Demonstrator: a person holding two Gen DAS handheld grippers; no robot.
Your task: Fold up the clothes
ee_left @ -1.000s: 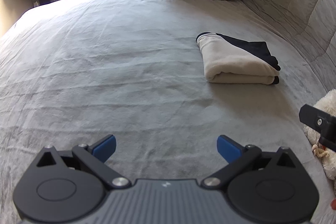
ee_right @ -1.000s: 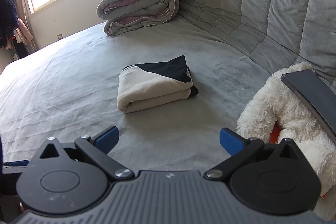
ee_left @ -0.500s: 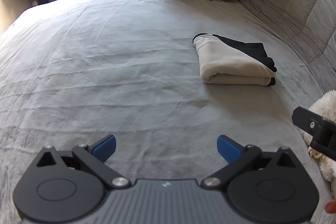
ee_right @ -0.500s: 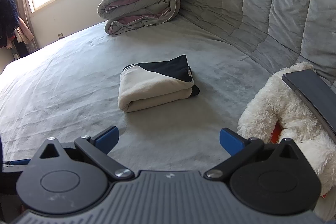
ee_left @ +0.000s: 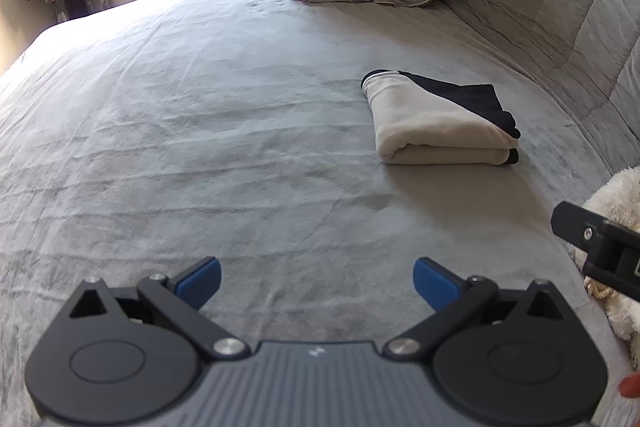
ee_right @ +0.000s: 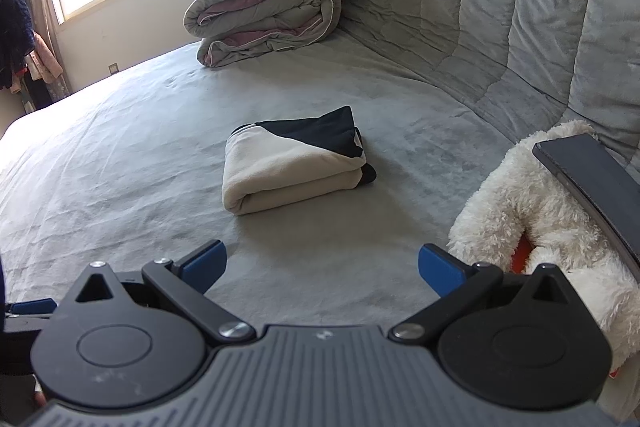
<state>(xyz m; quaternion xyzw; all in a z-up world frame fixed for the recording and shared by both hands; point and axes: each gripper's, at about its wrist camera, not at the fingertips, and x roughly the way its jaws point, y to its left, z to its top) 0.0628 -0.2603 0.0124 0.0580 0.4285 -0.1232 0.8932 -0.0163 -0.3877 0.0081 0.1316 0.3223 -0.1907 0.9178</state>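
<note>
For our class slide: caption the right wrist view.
Open right tool hovers over grey bed, facing folded cream-and-black garment.

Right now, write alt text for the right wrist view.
A folded cream-and-black garment lies on a grey bed, beyond the open, empty right gripper. A white plush toy sits right; a rolled duvet lies behind.

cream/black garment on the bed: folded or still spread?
Folded: the garment lies as a compact stacked bundle on the bed, rounded fold edge facing the camera; both grippers open, clear of it.
</note>
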